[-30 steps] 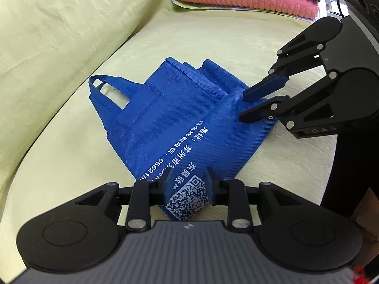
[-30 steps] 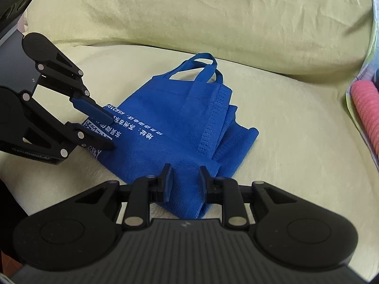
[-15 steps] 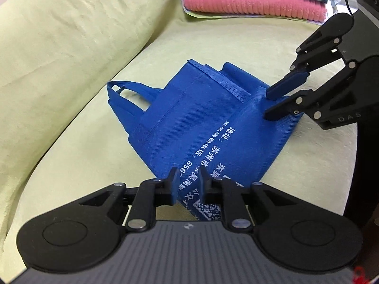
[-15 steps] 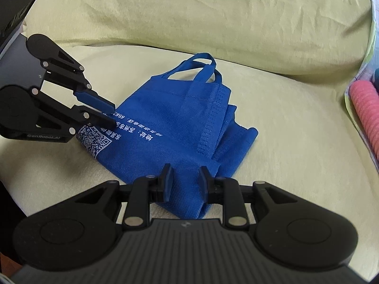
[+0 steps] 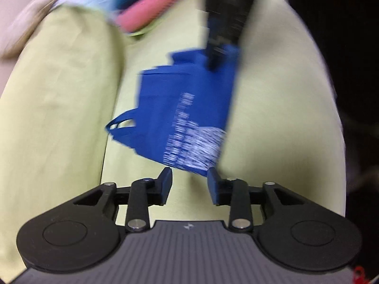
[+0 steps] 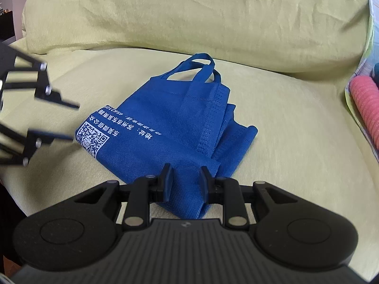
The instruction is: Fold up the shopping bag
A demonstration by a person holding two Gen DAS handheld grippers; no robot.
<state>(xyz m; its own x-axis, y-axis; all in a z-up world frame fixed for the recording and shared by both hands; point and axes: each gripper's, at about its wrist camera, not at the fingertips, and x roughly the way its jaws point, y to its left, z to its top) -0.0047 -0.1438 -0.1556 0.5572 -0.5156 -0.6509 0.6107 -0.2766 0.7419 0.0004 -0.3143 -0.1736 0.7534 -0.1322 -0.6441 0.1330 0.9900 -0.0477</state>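
Observation:
The blue shopping bag [image 6: 165, 137] lies flat and partly folded on the yellow-green seat cushion [image 6: 296, 142], handles pointing toward the backrest. Its white print and QR-code corner face left. My right gripper [image 6: 186, 179] is shut on the bag's near corner, and the fabric fills the gap between its fingers. Off to the left, my left gripper [image 6: 72, 122] stands open just clear of the QR corner. The left wrist view is motion-blurred. There the left gripper [image 5: 189, 182] is open and holds nothing, with the bag [image 5: 184, 108] just beyond its fingertips.
The sofa's back cushion [image 6: 189, 11] rises behind the bag. A rolled pink towel [image 6: 366, 104] and other folded cloths lie on the seat to the right, and the pink towel [image 5: 151, 11] shows blurred in the left wrist view. The cushion's front edge is close to both grippers.
My left gripper let go of the QR-code corner, opened and drew back from the bag while swinging fast. The right gripper and the bag corner in it stayed put.

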